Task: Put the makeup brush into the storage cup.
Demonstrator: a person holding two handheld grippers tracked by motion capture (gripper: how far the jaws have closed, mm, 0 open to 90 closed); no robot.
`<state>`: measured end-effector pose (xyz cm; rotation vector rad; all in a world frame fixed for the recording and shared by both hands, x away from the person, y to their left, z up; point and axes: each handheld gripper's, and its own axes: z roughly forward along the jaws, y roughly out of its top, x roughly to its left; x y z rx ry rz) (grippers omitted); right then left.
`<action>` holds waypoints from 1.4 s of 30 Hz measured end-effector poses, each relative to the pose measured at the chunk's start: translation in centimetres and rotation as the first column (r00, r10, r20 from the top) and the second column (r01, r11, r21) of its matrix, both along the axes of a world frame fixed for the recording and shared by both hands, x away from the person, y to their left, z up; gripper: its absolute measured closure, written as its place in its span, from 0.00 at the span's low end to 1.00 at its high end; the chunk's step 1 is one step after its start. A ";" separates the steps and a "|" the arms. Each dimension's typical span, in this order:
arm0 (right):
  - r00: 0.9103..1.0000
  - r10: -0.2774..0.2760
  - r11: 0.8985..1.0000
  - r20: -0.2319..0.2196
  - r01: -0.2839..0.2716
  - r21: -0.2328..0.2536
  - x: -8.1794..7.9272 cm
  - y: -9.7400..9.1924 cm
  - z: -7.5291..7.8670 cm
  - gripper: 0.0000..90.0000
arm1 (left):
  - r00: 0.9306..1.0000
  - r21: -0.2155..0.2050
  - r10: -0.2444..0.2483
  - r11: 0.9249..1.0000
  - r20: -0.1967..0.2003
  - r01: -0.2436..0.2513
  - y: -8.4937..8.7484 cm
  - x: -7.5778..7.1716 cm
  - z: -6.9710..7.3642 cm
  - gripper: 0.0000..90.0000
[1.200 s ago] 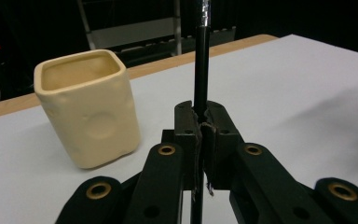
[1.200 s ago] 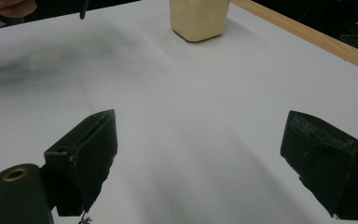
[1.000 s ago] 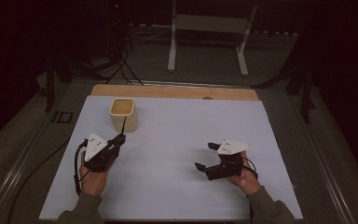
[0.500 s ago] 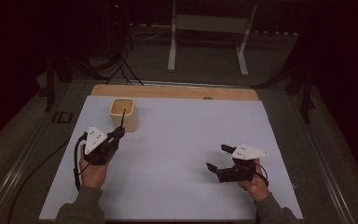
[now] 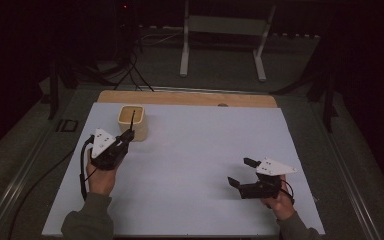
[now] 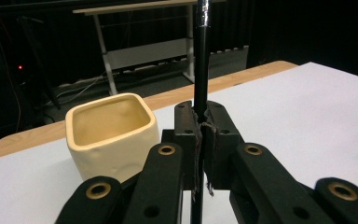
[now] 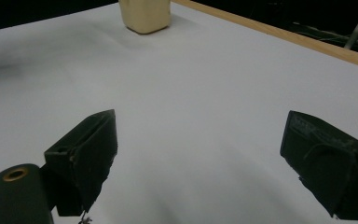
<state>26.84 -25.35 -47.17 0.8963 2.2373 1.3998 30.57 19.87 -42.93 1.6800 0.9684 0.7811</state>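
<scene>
My left gripper [image 5: 128, 135] is shut on a thin black rod [image 5: 132, 119]. The rod stands upright between the jaws, and its upper end shows over the rim of a cream square cup [image 5: 139, 131]. In the left gripper view the rod [image 6: 201, 56] rises from the closed gripper [image 6: 200, 135], with the empty cup [image 6: 112, 135] just left of it on the white sheet. My right gripper [image 5: 241, 171] hangs low over the near right of the sheet, open, with nothing between its jaws. In the right gripper view, that gripper [image 7: 205, 158] looks across bare sheet to the cup [image 7: 145, 14] far off.
A white sheet [image 5: 205, 145] covers the table, with a wooden strip [image 5: 187, 98] along its far edge. Behind the table stands a metal frame [image 5: 225, 30]. Cables [image 5: 130, 70] trail on the dark floor at the back left.
My right gripper has moved to the right and closer to the table's near edge, still open. The left gripper with the rod has barely shifted beside the cup.
</scene>
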 end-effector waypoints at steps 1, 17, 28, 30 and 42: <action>1.000 -0.001 1.000 0.002 0.001 0.003 -0.1 -0.1 0.0 0.12 | 1.000 -0.004 0.001 1.000 0.000 -0.001 0.0 0.1 0.0 0.96; 0.999 -0.034 0.999 0.011 0.034 0.035 -0.3 -1.4 0.4 0.12 | 1.000 -0.002 0.024 1.000 0.007 -0.024 0.1 1.1 0.7 0.96; 0.999 -0.048 0.998 0.016 0.047 0.043 -0.4 -2.0 0.5 0.12 | 0.999 -0.013 0.036 0.999 0.010 -0.036 0.2 1.8 0.9 0.96; 0.999 -0.047 0.998 0.017 0.046 0.044 -0.5 -2.1 0.4 0.12 | 0.999 -0.013 0.039 0.999 0.010 -0.039 0.2 1.9 0.9 0.96; 0.998 -0.056 0.997 0.023 0.055 0.046 -0.7 -2.8 0.5 0.12 | 0.998 -0.030 0.058 0.998 0.012 -0.057 0.4 2.8 1.2 0.96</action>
